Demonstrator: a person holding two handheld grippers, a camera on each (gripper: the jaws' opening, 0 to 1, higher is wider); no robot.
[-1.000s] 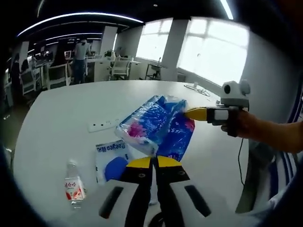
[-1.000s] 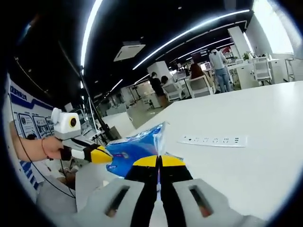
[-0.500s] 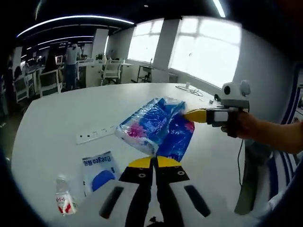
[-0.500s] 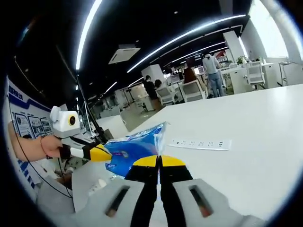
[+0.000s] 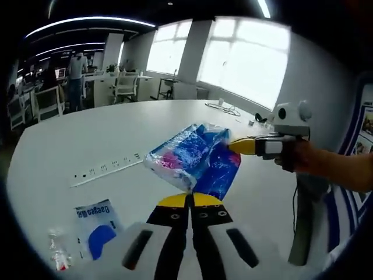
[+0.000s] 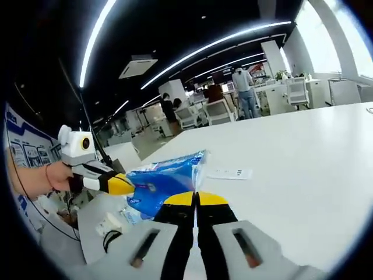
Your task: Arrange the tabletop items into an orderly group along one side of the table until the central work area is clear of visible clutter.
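Left gripper (image 5: 190, 201): yellow-tipped black jaws pressed together on the near edge of the blue pack (image 5: 195, 157), pinching its film; the pack is a soft, crinkled plastic wrapper, glossy, blue with white and pink print, pillow-shaped, held up off the white table (image 5: 116, 134) between the two grippers.

Right gripper (image 6: 195, 200): jaws likewise pressed flat together, pinching the opposite end of the same pack (image 6: 166, 182); in the right gripper view the film shows as a flattened blue sheet with a folded, pointed corner; in the left gripper view this gripper (image 5: 245, 146) enters from the right, its yellow tip at the pack's far end, a hand (image 5: 300, 160) gripping its handle.

In the right gripper view the left gripper (image 6: 119, 184) enters from the left, yellow tip against the pack, held by a hand (image 6: 55, 175).

Outward on the table, left gripper view: a long, flat white power strip (image 5: 108, 169) lies beyond the pack, well apart from it; a flat white sachet with a blue patch and lettering (image 5: 96, 224) lies near the bottom left; just beside it a small clear bottle with a red-and-white label (image 5: 58, 256), blurred at the edge. The tabletop is smooth, matte white, with a rounded outline.

Further out: white office chairs (image 5: 125, 87) and desks, a standing person (image 5: 74, 73), bright windows (image 5: 245, 61), strip ceiling lights (image 6: 215, 44).
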